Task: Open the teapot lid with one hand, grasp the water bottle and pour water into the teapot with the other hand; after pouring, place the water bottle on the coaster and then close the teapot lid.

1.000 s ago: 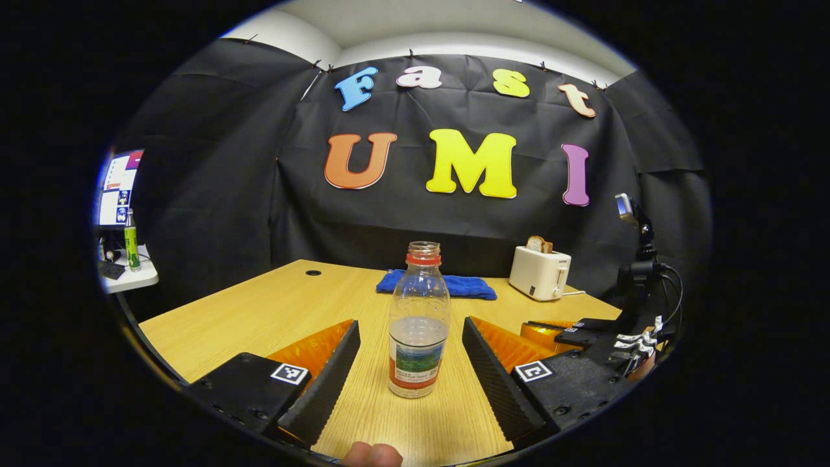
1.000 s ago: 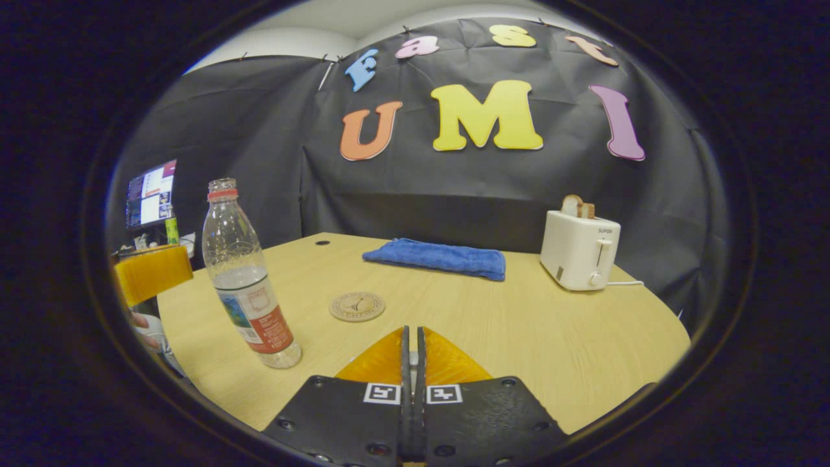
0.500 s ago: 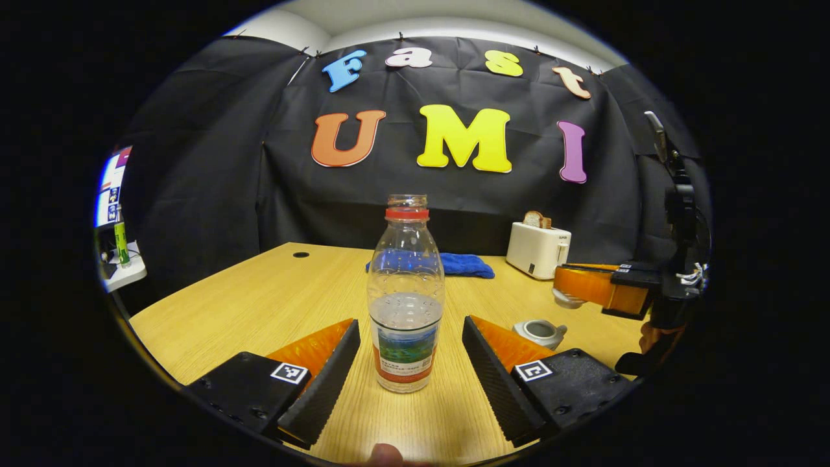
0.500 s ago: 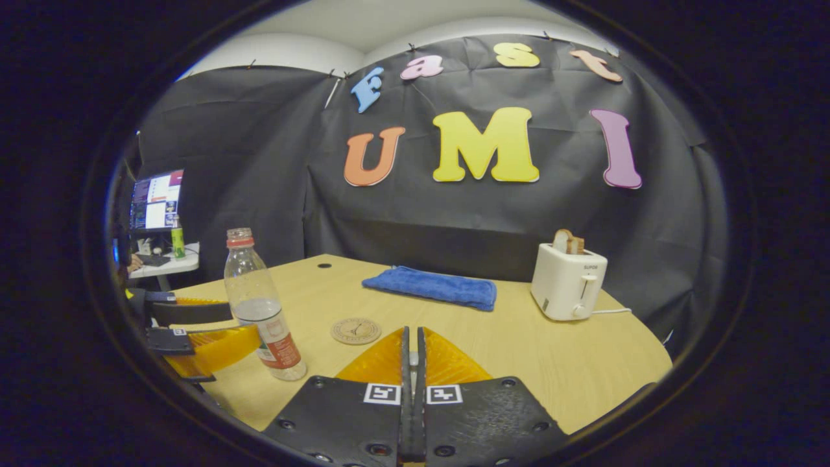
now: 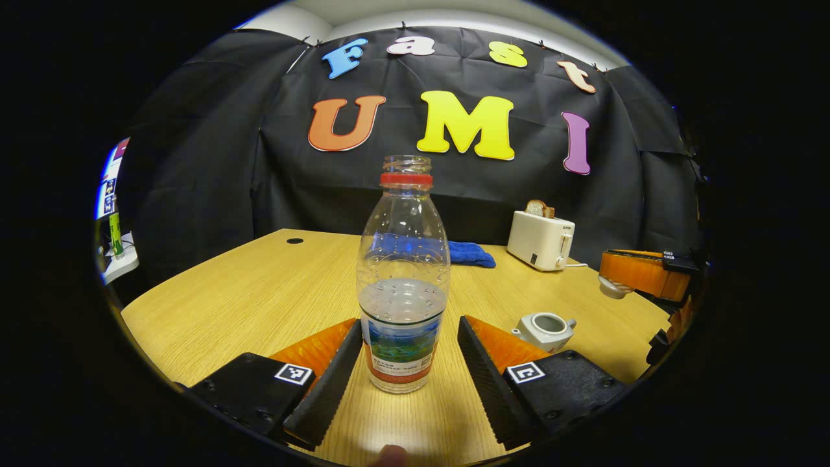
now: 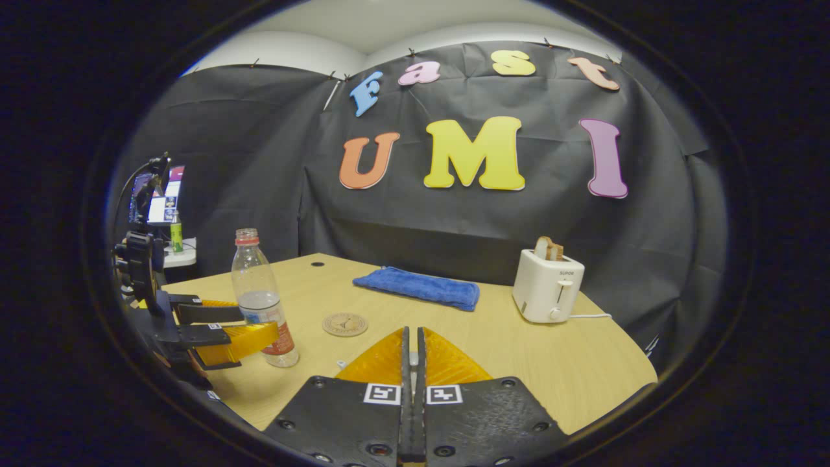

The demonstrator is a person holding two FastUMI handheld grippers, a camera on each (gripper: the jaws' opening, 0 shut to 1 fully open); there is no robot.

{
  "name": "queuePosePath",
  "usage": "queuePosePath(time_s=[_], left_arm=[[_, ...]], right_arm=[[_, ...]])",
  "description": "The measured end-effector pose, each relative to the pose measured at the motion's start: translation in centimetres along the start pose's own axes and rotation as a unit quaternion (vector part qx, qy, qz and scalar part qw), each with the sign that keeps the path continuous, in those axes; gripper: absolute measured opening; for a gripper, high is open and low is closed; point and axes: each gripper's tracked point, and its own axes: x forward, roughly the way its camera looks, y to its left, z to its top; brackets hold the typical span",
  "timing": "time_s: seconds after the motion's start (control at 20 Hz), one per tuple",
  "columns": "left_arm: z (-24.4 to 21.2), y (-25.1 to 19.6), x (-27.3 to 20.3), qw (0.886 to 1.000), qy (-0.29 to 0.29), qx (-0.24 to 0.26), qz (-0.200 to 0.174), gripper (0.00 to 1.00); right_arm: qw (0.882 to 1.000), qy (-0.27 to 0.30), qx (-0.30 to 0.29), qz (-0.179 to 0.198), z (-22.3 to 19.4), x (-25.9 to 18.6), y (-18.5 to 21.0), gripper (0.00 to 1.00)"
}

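Water bottle [image 5: 403,285] stands upright on the wooden table [image 5: 259,298], uncapped, red neck ring, roughly half full. It sits between the left gripper [image 5: 407,370] fingers, which are spread wide with a visible gap on each side, not touching the bottle. In the right gripper view the same bottle [image 6: 262,305] is at the left of the table, with the left gripper [image 6: 220,327] flanking its lower part.

Teapot [image 5: 543,329] is on the table to the right of the bottle, just behind the left gripper's right finger [image 5: 486,363]. Its top is open, dark inside visible. The teapot lid [image 5: 613,287] is up in the air to the right, above and beyond the pot, pinched at the tip of the right gripper [image 5: 639,272]. In the right gripper view the right gripper [image 6: 410,363] has its fingers clamped nearly together, with a small pale bit between them, so it is gripping the lid.

Coaster [image 6: 344,323], round and wooden, lies flat on the table just right of the bottle, bare on top.

Further back: blue towel [image 6: 418,287] lying flat near the far edge, white toaster [image 6: 546,288] with bread in its slots at the right. Off the table at the far left, a monitor [image 6: 155,201] and a small green bottle [image 6: 176,237] on a side desk.
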Motion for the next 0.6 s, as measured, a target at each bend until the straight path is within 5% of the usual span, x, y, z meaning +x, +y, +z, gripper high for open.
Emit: queuePosePath(time_s=[0.35,0.6], left_arm=[[-0.3,0.9,0.8,1.000,0.013,0.013,0.017,0.78],[2.5,2.7,0.7,0.991,0.002,0.124,0.057,0.76]], right_arm=[[1.000,0.008,0.013,-0.007,-0.9,-0.7,-1.6,0.00],[1.000,0.011,0.018,-0.012,-1.3,-1.0,-2.5,0.00]])
